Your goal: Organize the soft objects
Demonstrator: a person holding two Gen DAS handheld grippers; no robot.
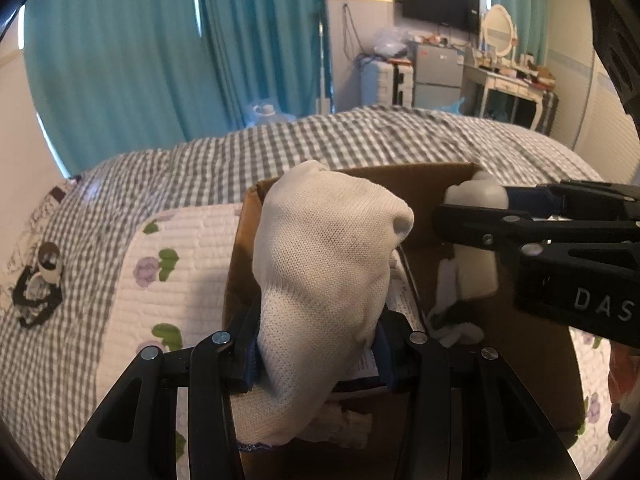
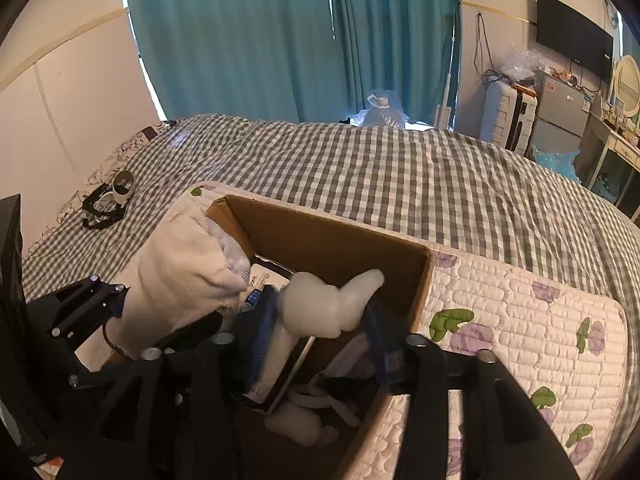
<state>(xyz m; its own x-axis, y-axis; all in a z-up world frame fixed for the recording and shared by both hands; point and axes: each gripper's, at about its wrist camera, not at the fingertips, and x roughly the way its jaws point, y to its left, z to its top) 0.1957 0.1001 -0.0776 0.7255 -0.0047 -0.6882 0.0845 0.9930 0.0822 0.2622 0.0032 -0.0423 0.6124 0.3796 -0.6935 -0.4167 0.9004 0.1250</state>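
An open cardboard box stands on a quilted floral pad on the bed. My left gripper is shut on a white knit sock, which bulges up between its blue pads above the box's left side. From the right, my right gripper reaches over the box. Its jaws stand apart, and a pale squishy toy sits loosely between the pads. In the left wrist view that toy shows at the right gripper's tips. More white soft items and a printed booklet lie inside the box.
The floral pad lies on a grey checked bedcover. A black and white strap bundle rests at the bed's far left. Teal curtains, a water jug, a fridge and a dressing table stand beyond the bed.
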